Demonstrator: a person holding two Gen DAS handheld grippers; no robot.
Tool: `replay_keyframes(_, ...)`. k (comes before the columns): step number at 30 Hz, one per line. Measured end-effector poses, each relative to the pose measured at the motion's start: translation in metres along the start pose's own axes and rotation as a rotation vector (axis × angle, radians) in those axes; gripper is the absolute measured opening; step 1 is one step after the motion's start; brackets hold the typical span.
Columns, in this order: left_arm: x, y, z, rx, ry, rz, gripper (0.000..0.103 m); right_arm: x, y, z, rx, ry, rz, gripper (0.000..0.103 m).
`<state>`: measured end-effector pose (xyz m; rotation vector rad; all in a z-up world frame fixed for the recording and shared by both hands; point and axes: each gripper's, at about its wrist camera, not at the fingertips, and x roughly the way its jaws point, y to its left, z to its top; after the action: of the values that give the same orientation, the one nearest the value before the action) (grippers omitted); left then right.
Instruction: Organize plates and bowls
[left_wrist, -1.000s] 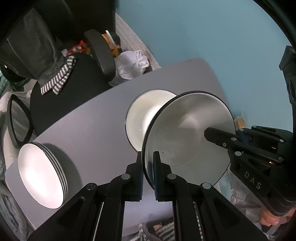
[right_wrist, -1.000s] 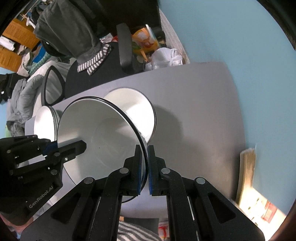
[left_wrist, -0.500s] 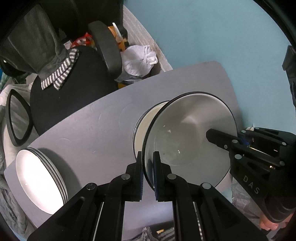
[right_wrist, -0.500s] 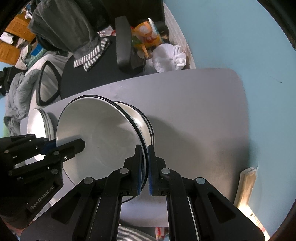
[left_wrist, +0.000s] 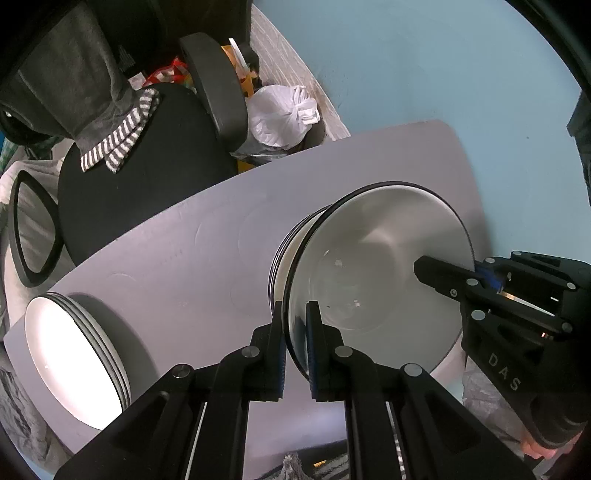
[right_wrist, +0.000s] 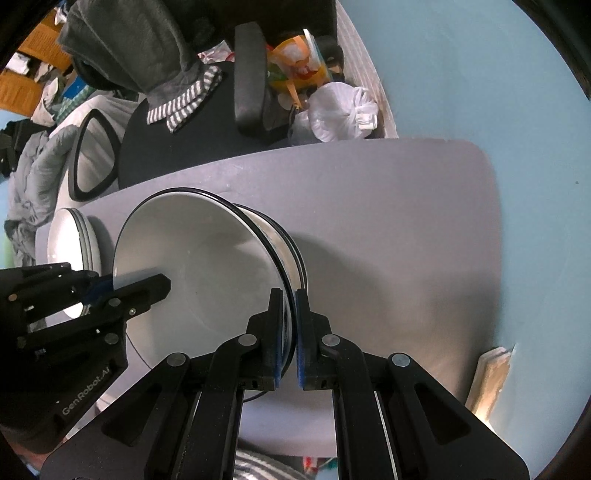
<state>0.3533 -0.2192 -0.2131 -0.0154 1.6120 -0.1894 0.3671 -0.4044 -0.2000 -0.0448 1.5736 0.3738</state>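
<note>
Over the grey desk (left_wrist: 177, 258) we pinch the white bowl's (left_wrist: 373, 266) rim with left gripper (left_wrist: 295, 314) and right gripper (right_wrist: 290, 302), each clamped on opposite rim edges.

Opposed close wrist views, shared bowl (left_wrist: 376, 280) between.

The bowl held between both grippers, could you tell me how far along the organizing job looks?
Done: plates sit stacked at the table's end. In hand: the left gripper and right gripper pinch the bowl over the bowl stack. Left: seat and release it.
</note>
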Motion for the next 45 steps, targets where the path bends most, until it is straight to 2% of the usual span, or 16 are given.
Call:
replay_keyframes(4,0.0,0.0,0.0,-0.013,-0.002,0.006,0.011,0.003,0.001,0.001,-0.005,0.001,-0.03,0.011)
replay_keyframes(8,-0.004,-0.003,0.001,0.02,-0.027,0.068,0.012,0.005,0.001,0.0,0.0,0.007,-0.029,0.011)
replay_keyframes(18,-0.013,0.002,0.001,0.017,-0.049,0.068,0.015,0.0,0.0,0.002,0.018,-0.01,-0.004,0.013)
replay_keyframes(22,-0.018,0.003,-0.002,0.021,-0.067,0.065,0.027,-0.004,0.003,0.0,0.015,-0.027,0.0,0.022)
replay_keyframes(26,-0.024,0.005,-0.007,0.023,-0.087,0.067,0.027,-0.007,0.006,-0.001,0.013,-0.038,-0.003,0.023)
replay_keyframes(29,-0.027,0.006,-0.011,0.021,-0.093,0.065,0.029,-0.009,0.008,-0.002,0.016,-0.048,-0.008,0.028)
replay_keyframes(32,-0.031,0.009,-0.015,0.01,-0.113,0.051,0.04,-0.012,0.011,-0.006,0.021,-0.06,-0.02,0.031)
replay_keyframes(37,-0.036,0.01,-0.025,0.024,-0.132,0.06,0.041,-0.02,0.012,-0.012,0.031,-0.088,-0.044,0.05)
replay_keyframes(41,-0.04,0.014,-0.038,0.037,-0.149,0.061,0.048,-0.027,0.017,-0.02,0.035,-0.107,-0.064,0.052)
replay_keyframes(45,-0.046,0.021,-0.053,0.031,-0.16,0.054,0.05,-0.034,0.024,-0.03,0.027,-0.132,-0.08,0.059)
